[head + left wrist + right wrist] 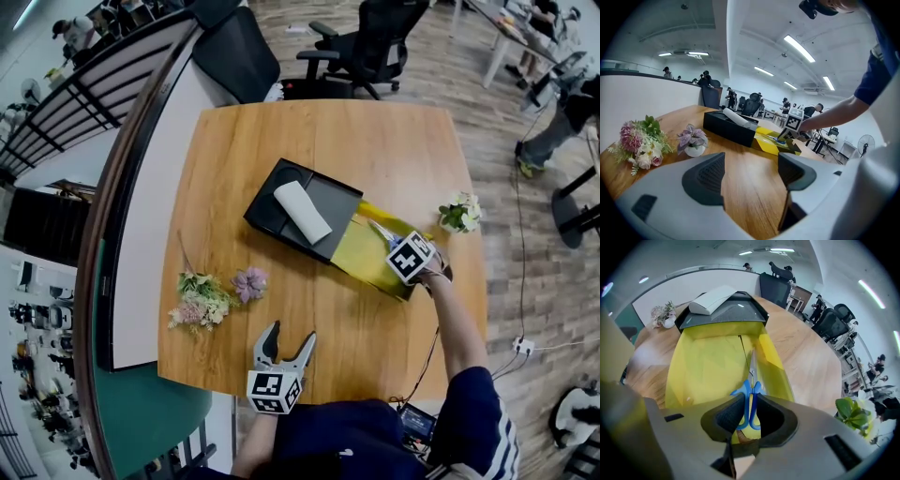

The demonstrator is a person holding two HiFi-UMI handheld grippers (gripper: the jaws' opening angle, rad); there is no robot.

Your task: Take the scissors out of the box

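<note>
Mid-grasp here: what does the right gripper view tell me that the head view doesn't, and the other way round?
Only the right gripper view: the right tool has its pads pressed on the handle loops of the blue-handled steel scissors. From above, its marker cube covers them.
Only the head view: the left tool, open and empty, near the table's front edge.
Both: the yellow open box, the black case behind it with a white roll on top, and the wooden table.

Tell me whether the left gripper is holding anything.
No, the left gripper has its jaws apart with only bare table between them.
</note>
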